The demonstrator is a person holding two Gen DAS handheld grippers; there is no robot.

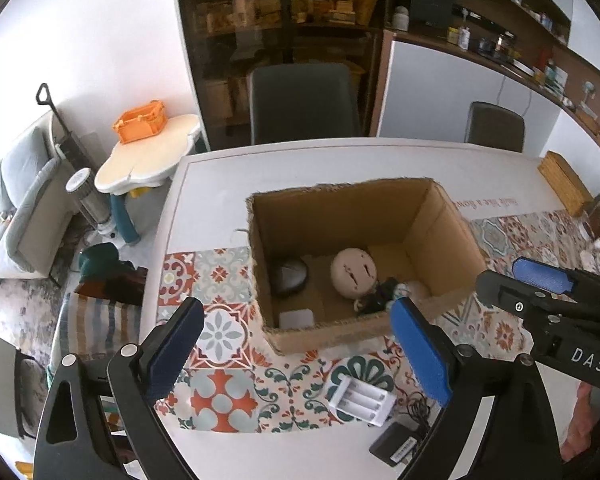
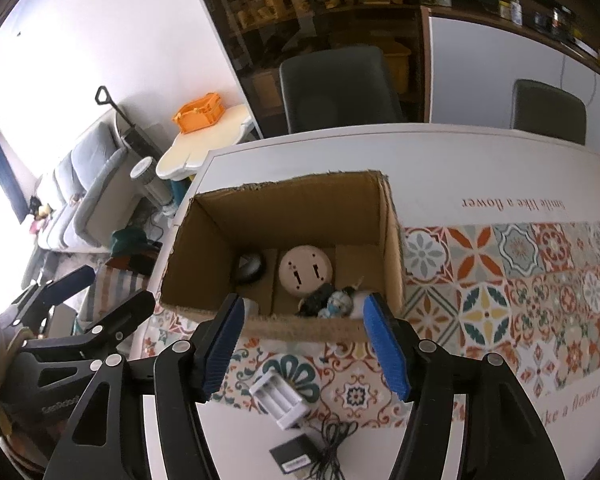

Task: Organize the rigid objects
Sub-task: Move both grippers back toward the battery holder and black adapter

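Note:
An open cardboard box (image 1: pixel 444 220) (image 2: pixel 392 236) stands on the table. Inside lie a black mouse (image 1: pixel 290 276) (image 2: pixel 250 266), a round beige disc (image 1: pixel 354 274) (image 2: pixel 306 270), a dark toy figure (image 1: pixel 376 298) (image 2: pixel 328 300) and a small white block (image 1: pixel 296 319). A white battery charger (image 1: pixel 362 400) (image 2: pixel 280 400) and a black power adapter (image 1: pixel 396 446) (image 2: pixel 292 458) with a cord lie on the table in front of the box. My left gripper (image 1: pixel 296 346) is open and empty, just before the box. My right gripper (image 2: pixel 304 344) is open and empty above the charger.
A patterned tile mat (image 1: pixel 220 336) (image 2: pixel 500 280) covers the near table. Two dark chairs (image 1: pixel 304 100) (image 2: pixel 548 110) stand behind it. A small side table with an orange crate (image 1: pixel 142 120) (image 2: pixel 200 114) and a sofa (image 1: pixel 20 200) are at left. A wooden box (image 1: pixel 564 182) sits at far right.

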